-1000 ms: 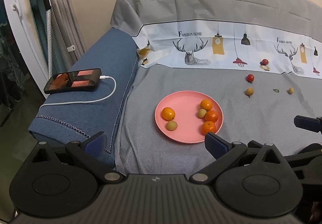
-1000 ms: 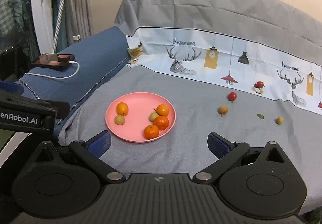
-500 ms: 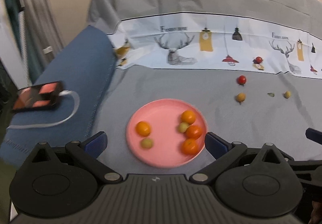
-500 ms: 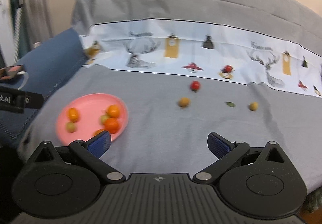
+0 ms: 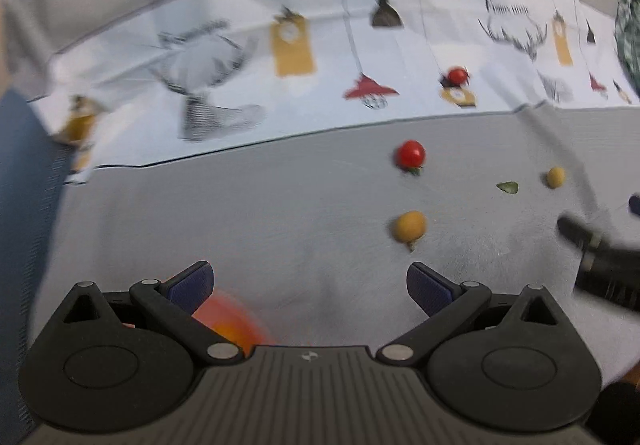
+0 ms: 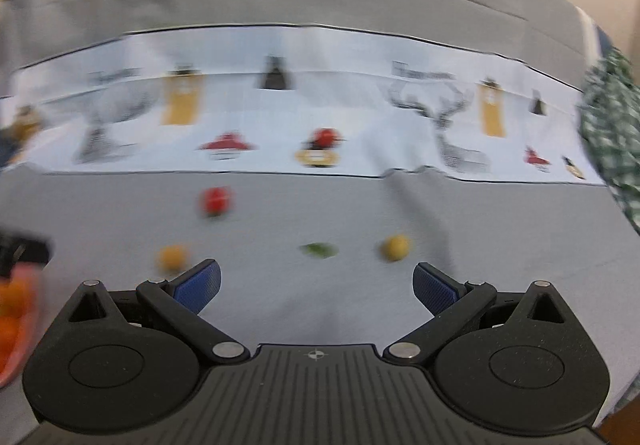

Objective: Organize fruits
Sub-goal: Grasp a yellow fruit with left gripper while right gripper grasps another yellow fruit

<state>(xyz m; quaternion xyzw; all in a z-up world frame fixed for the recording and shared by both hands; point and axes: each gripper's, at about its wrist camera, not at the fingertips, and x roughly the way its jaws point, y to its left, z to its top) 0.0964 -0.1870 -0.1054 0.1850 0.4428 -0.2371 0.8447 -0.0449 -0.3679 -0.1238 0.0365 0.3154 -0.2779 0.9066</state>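
On the grey sheet lie a red cherry tomato (image 5: pixel 411 154), a yellow-orange fruit (image 5: pixel 408 226) and a smaller yellow fruit (image 5: pixel 555 177). My left gripper (image 5: pixel 310 283) is open above the sheet, left of and nearer than the orange fruit. The pink plate (image 5: pixel 228 319) with oranges is mostly hidden behind its left finger. In the blurred right wrist view the tomato (image 6: pixel 217 201), orange fruit (image 6: pixel 173 257) and small yellow fruit (image 6: pixel 395 247) show ahead of my open right gripper (image 6: pixel 316 283). The plate (image 6: pixel 16 329) sits at the far left edge.
A green leaf (image 5: pixel 507 187) lies between the fruits. The printed white band (image 5: pixel 280 57) of the cover rises behind. A blue cushion (image 5: pixel 24 205) borders the left. The other gripper's dark tip (image 5: pixel 592 249) enters from the right. Green checked cloth (image 6: pixel 612 125) hangs at the right.
Both grippers have swept right and forward toward the loose fruits. The plate has slid to the lower left of each view, and the phone is out of sight. Both stay open.
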